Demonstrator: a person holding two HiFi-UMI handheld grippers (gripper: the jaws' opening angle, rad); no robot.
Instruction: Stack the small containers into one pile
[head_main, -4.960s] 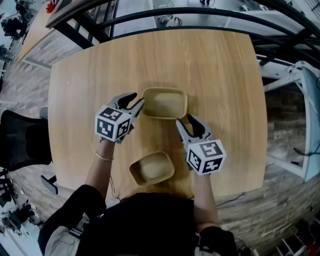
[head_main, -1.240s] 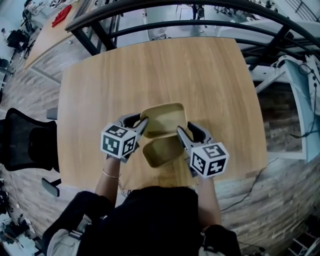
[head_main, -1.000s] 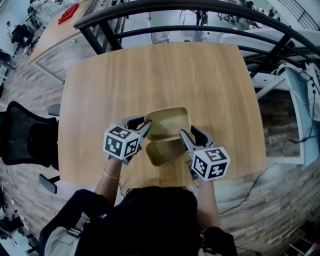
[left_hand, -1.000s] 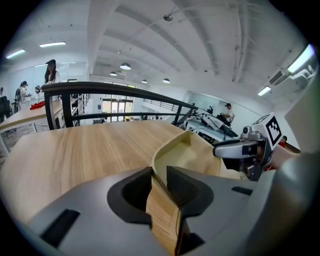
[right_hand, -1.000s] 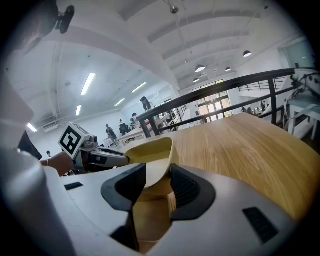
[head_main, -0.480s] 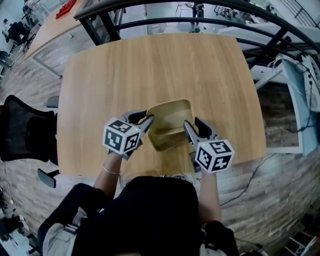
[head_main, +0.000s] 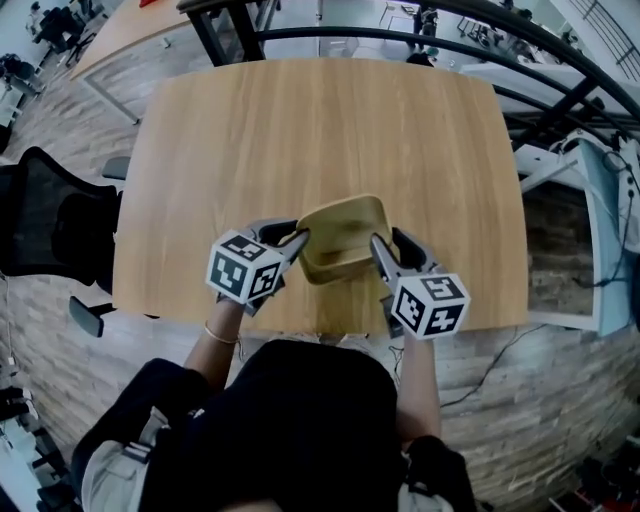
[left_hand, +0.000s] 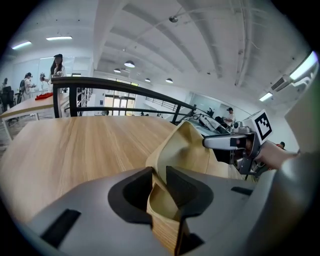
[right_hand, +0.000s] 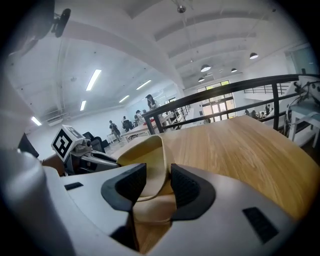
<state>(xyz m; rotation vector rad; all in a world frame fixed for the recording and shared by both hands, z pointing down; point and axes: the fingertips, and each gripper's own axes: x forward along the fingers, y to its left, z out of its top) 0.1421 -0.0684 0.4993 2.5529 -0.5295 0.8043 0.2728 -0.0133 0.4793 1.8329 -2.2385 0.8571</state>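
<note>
Two tan, rounded-rectangle containers sit near the front edge of the wooden table (head_main: 250, 140). The upper container (head_main: 345, 228) tilts into the lower container (head_main: 338, 268), whose rim shows just beneath it. My left gripper (head_main: 298, 240) pinches the upper container's left rim, its jaws closing a little. My right gripper (head_main: 378, 246) is shut on the right rim. In the left gripper view the upper container's thin wall (left_hand: 192, 150) runs between the pads, with the lower container (left_hand: 162, 212) under it. The right gripper view shows the rim (right_hand: 147, 152) between the pads.
The table's front edge (head_main: 330, 328) lies just under both grippers. A black chair (head_main: 50, 220) stands to the left, a dark railing (head_main: 400, 35) runs behind the table, and a white frame (head_main: 600, 190) is at the right. Distant people appear in both gripper views.
Both grippers have brought the upper container toward me and down over the nearer one. The lower container, open to view a second ago, is now mostly covered.
</note>
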